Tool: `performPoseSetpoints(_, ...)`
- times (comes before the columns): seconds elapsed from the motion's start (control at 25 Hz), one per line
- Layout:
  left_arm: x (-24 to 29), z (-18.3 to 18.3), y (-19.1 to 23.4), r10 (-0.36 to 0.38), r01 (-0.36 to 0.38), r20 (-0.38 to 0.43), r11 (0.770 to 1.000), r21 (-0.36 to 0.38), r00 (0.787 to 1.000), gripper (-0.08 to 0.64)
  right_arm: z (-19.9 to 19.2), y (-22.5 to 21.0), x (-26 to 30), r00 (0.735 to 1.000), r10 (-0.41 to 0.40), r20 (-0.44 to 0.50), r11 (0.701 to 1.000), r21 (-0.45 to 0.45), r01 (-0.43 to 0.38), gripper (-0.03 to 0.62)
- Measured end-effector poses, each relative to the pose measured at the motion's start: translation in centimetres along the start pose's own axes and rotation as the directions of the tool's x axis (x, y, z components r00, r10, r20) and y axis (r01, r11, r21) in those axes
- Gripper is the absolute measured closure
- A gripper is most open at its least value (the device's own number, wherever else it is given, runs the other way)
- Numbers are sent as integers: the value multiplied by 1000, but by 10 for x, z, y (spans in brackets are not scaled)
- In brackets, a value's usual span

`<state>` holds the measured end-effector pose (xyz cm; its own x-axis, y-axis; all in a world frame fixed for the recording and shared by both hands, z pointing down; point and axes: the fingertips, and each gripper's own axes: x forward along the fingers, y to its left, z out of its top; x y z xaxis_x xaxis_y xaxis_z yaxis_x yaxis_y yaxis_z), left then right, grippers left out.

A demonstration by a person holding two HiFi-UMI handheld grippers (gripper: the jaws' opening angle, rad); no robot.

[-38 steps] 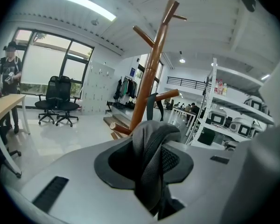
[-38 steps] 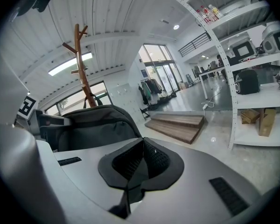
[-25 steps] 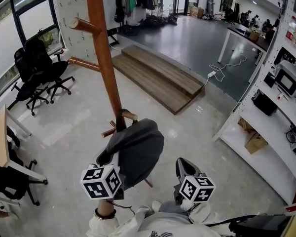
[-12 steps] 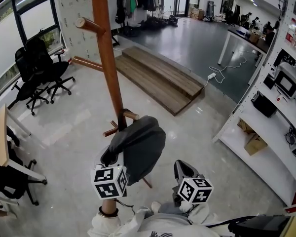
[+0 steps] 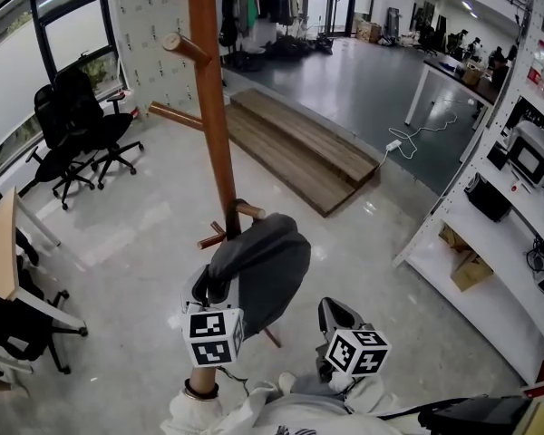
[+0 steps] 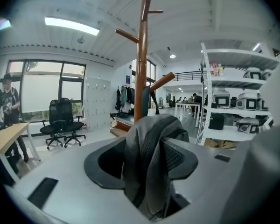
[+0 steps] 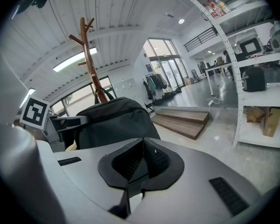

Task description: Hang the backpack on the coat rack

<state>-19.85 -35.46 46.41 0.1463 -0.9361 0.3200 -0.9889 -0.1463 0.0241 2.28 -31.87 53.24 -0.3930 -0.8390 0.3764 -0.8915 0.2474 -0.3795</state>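
Hanging from a low peg [image 5: 250, 210] of the coat rack [image 5: 210, 107], the grey backpack [image 5: 258, 265] sits tight against the brown pole [image 5: 219, 166]. Its dark top strap [image 6: 146, 99] runs up to that peg. It looks like the loop is over it and carrying the weight, though the exact catch is too small to confirm.

Now the left tool [image 6: 145, 164]: it's right up at the bag's near side, and its jaws have just been opening. They stand spread, with a fold of the backpack's fabric lying between them and a dark gap on one side of the fold, so the pads are not biting. That makes sense, since the peg has the load and the grip can go, with the tool close by in case the bag slips.

Over to the right tool [image 7: 142, 164], which hangs back to the lower right of the bag and apart from it, jaws pressed together on nothing. It appears to have no job here beyond staying clear.

By my read the hanging is all but done. What's left is for the left tool to draw straight back so the fold slides out without tugging the strap off the peg. The risk is fabric snagging on a pad and dragging the bag sideways, but the cloth is soft and floppy and should slip free easily.
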Motion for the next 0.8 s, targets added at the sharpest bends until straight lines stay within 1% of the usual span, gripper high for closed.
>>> performPoseSetpoints(0.16, -2, -2, -11, -41, 41, 0, 999, 36, 999, 337, -3, 1, 0, 1000, 9, -11, 1000, 2, -9, 580)
performPoseSetpoints(0.44, -22, 0, -14, -29, 27, 27, 997, 67, 999, 302, -11, 12, -2, 999, 24, -25, 1000, -1, -24, 580)
performPoseSetpoints(0.52, -32, 1, -13, -22, 20, 40, 998, 53, 999, 302, -14, 15, -1, 999, 32, -31, 999, -3, -33, 580)
performPoseSetpoints(0.68, -59, -5, -11, -8, 8, 47, 1000, -6, 999, 302, -19, 28, 0, 998, 54, -38, 998, -15, -54, 580)
performPoseSetpoints(0.8, -77, -14, -22, -38, 41, 61, 998, -42, 997, 304, -22, 40, 1, 997, 71, -43, 997, -25, -72, 580)
